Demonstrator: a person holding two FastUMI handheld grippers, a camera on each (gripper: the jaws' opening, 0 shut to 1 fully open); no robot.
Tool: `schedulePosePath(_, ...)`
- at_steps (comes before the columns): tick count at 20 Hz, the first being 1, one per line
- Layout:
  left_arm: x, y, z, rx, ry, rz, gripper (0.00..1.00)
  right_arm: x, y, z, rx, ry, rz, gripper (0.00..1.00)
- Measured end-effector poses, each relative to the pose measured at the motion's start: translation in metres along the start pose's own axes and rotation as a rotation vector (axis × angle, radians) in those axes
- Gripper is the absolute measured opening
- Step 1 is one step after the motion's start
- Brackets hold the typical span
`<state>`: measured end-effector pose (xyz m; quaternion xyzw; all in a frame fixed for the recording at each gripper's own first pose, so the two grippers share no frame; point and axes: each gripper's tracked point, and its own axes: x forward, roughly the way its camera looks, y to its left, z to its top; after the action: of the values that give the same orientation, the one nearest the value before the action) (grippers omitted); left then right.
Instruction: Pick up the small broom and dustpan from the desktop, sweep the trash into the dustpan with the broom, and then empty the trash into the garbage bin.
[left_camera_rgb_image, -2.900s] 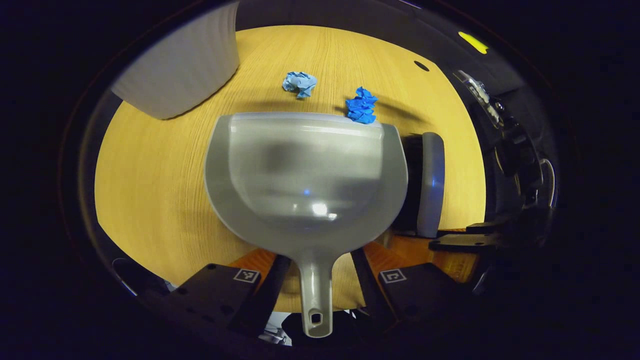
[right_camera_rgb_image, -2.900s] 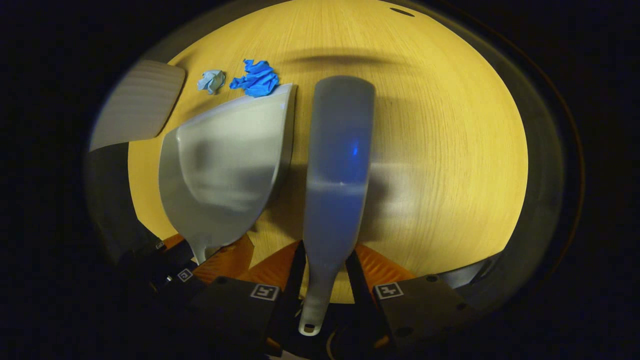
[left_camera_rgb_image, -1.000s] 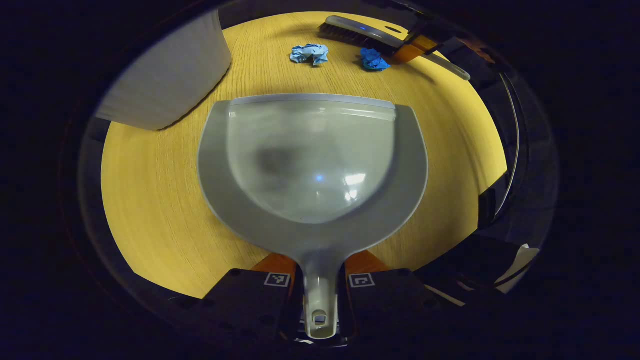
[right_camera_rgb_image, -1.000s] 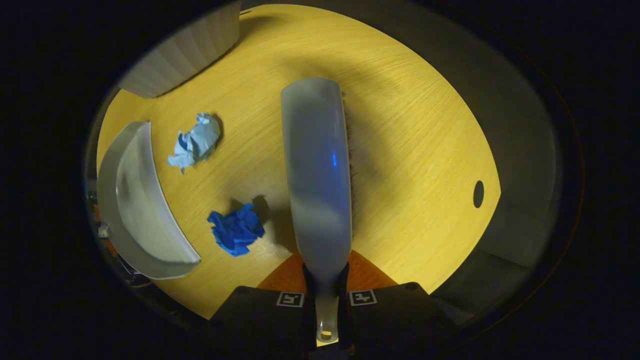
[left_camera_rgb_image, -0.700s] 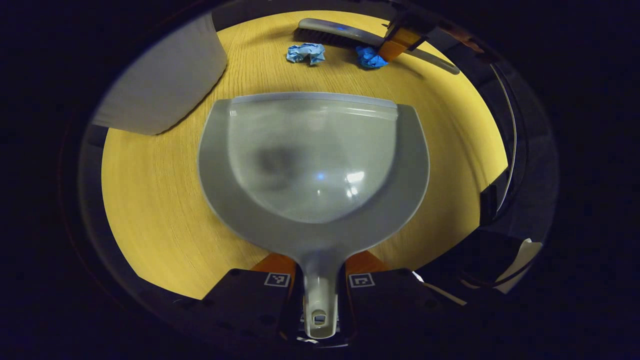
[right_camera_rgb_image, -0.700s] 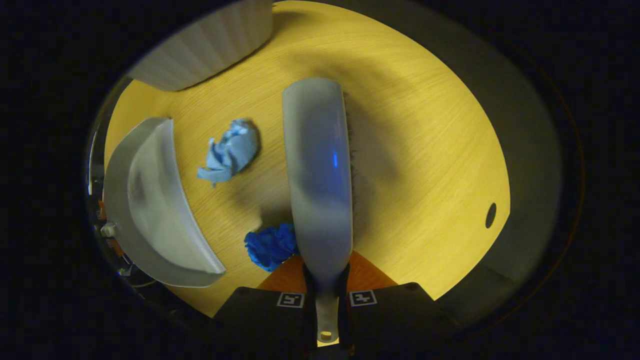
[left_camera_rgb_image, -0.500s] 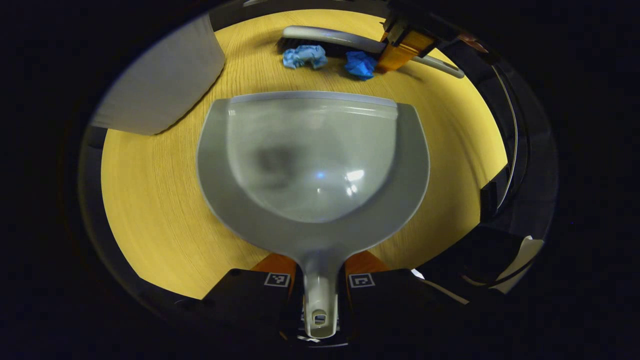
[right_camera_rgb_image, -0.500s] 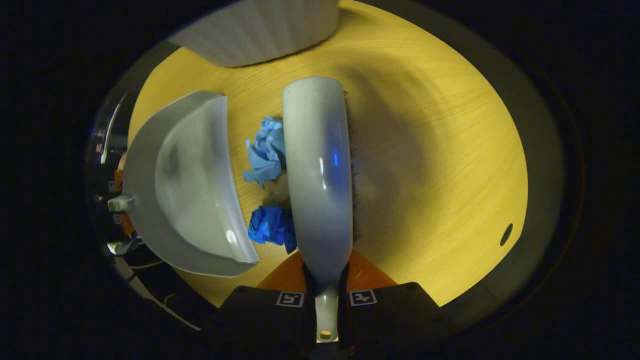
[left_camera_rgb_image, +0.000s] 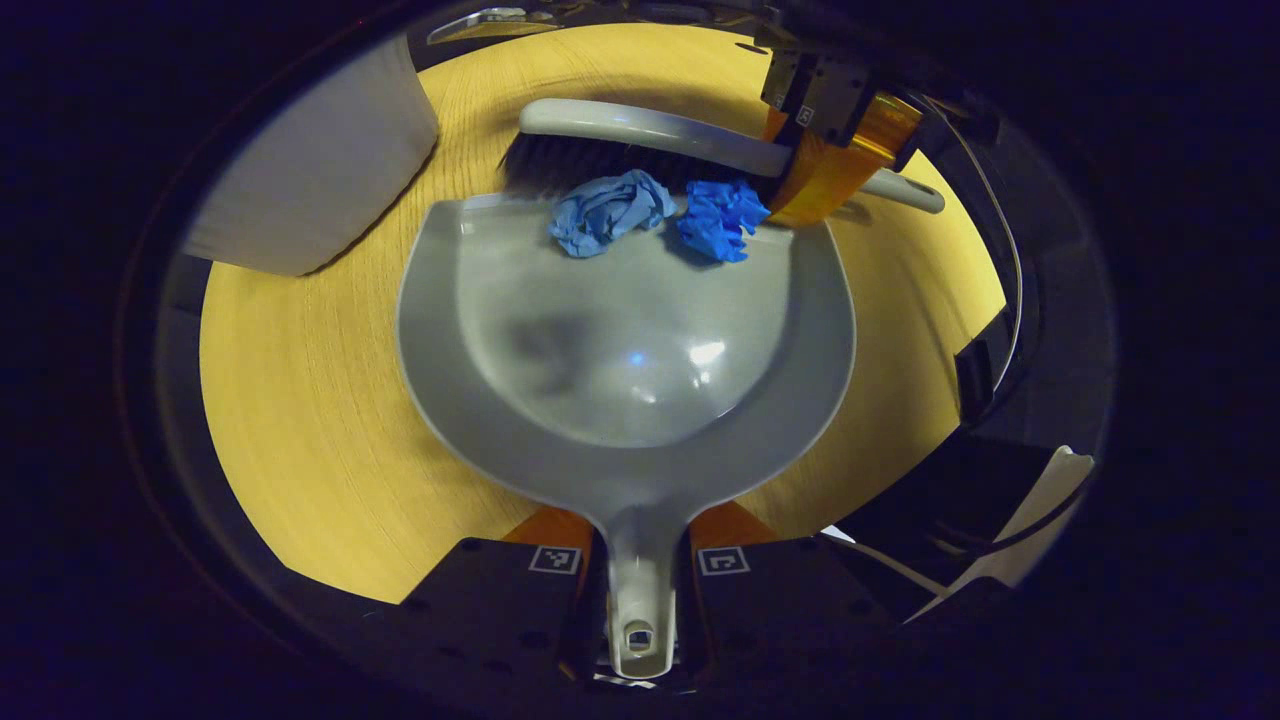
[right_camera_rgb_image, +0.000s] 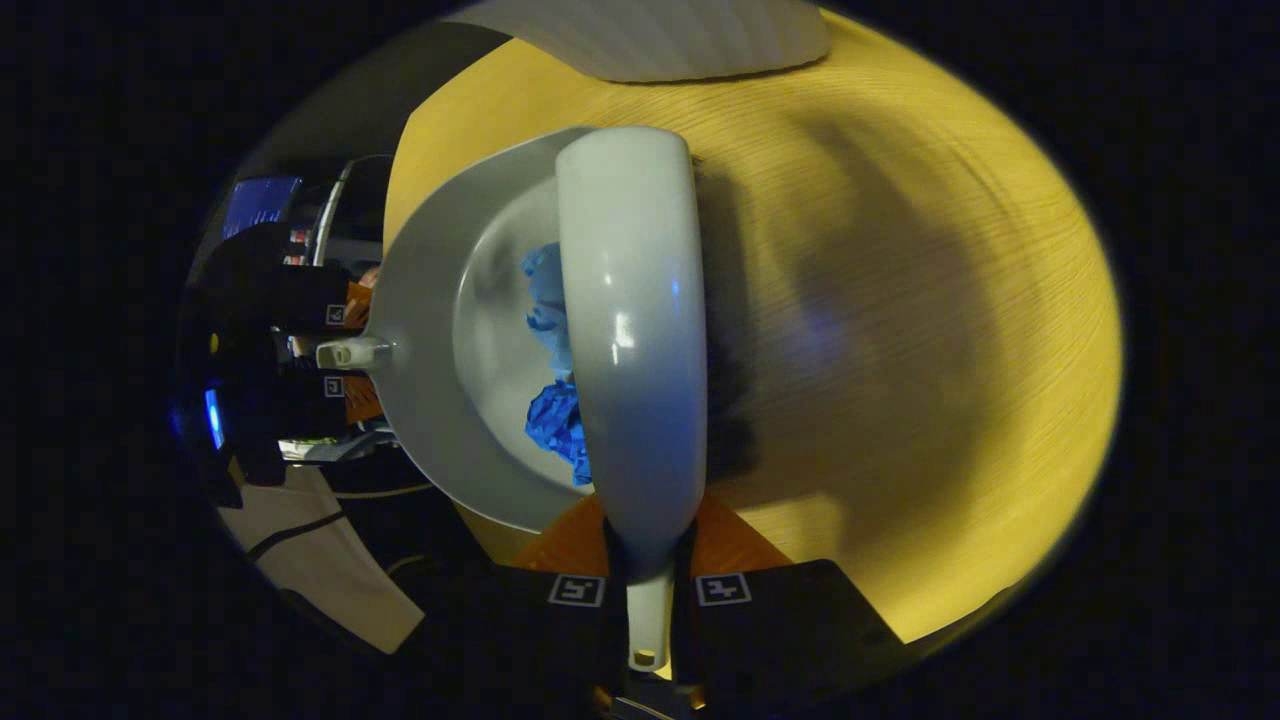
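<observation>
1. Two crumpled paper wads lie at the front lip of the dustpan (left_camera_rgb_image: 625, 330): a pale blue wad (left_camera_rgb_image: 605, 210) and a deep blue wad (left_camera_rgb_image: 718, 218), side by side and just inside the pan's open edge.
2. Left gripper (left_camera_rgb_image: 640, 560): both fingers are closed against the dustpan's handle, which runs back between them. The pan rests on the yellow wooden desktop (left_camera_rgb_image: 300, 400), its mouth facing away from the camera.
3. Right gripper (right_camera_rgb_image: 650, 590): both fingers are clamped on the handle of the small broom (right_camera_rgb_image: 630, 330). In the left gripper view the broom (left_camera_rgb_image: 650, 135) lies crosswise along the pan's front edge, its dark bristles (left_camera_rgb_image: 570, 165) touching both wads.
4. Right gripper view: the broom's back covers part of the dustpan (right_camera_rgb_image: 430, 380), and both wads show between broom and pan floor, the deep blue wad (right_camera_rgb_image: 555, 420) nearer the camera.
5. Garbage bin (left_camera_rgb_image: 310, 180): a pale ribbed container standing on the desktop, beside the pan's far left corner and apart from it.
</observation>
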<state>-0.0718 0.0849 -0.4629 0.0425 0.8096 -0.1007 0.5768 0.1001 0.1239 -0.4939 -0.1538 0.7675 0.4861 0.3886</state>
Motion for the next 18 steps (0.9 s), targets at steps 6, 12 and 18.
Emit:
schedulePosePath(6, 0.007, 0.001, 0.010, 0.002, -0.110, 0.006, 0.27, -0.015, 0.027, -0.003, 0.078, -0.163, 0.105, 0.18)
schedulePosePath(12, -0.006, -0.004, 0.024, -0.053, -0.281, -0.015, 0.26, -0.066, 0.041, -0.007, 0.186, -0.529, 0.157, 0.18)
schedulePosePath(18, -0.034, 0.001, 0.046, -0.086, -0.527, -0.004, 0.26, -0.097, 0.051, -0.001, 0.280, -0.996, 0.291, 0.18)
